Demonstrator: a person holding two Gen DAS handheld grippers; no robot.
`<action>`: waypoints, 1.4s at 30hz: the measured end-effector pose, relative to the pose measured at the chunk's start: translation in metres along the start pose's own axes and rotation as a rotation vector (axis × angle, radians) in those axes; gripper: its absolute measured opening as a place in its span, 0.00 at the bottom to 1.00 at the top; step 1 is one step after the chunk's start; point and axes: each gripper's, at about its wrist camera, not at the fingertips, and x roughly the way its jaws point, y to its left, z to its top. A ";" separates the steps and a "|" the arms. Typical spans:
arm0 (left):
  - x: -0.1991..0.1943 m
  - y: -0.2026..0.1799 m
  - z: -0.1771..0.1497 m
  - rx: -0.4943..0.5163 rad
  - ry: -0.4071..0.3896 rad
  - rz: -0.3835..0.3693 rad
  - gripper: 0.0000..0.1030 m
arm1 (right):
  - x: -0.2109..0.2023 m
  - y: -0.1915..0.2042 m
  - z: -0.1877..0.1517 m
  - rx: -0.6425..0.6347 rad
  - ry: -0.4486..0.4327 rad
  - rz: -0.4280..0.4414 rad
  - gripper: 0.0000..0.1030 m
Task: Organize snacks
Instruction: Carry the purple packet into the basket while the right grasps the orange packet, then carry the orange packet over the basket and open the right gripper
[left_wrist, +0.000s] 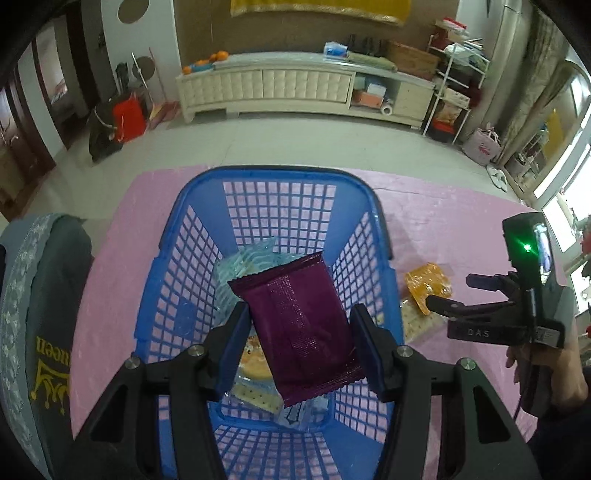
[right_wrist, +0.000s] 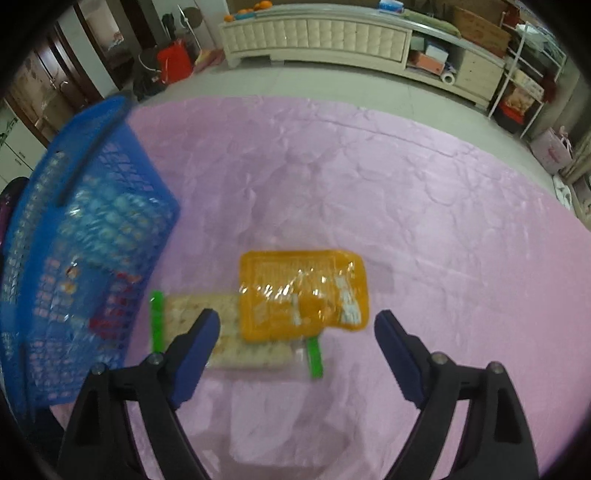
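We hold the purple snack packet (left_wrist: 301, 328) in our left hand-held gripper (left_wrist: 299, 341), jaws about half closed and pressing its sides, right over the blue basket (left_wrist: 184, 206), which already holds several wrapped snacks. That step looks almost done: we judge the left only needs to let go so the packet drops inside. Our right hand-held gripper (right_wrist: 297, 345) hangs wide open and empty over the pink worktop (right_wrist: 406, 184), just near the orange packet (right_wrist: 303, 291), which lies across a cracker pack (right_wrist: 229, 332) right of the basket. Next it must lower and close on the orange packet.
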 end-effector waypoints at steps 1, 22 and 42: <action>0.004 0.000 0.003 0.003 0.005 0.004 0.52 | 0.004 -0.003 0.003 0.003 0.006 0.005 0.86; 0.033 -0.014 0.009 0.076 0.071 -0.029 0.52 | 0.023 -0.021 0.005 -0.042 0.011 0.023 0.52; -0.006 0.013 0.002 0.047 -0.021 -0.057 0.64 | -0.050 0.015 0.002 -0.057 -0.125 0.115 0.13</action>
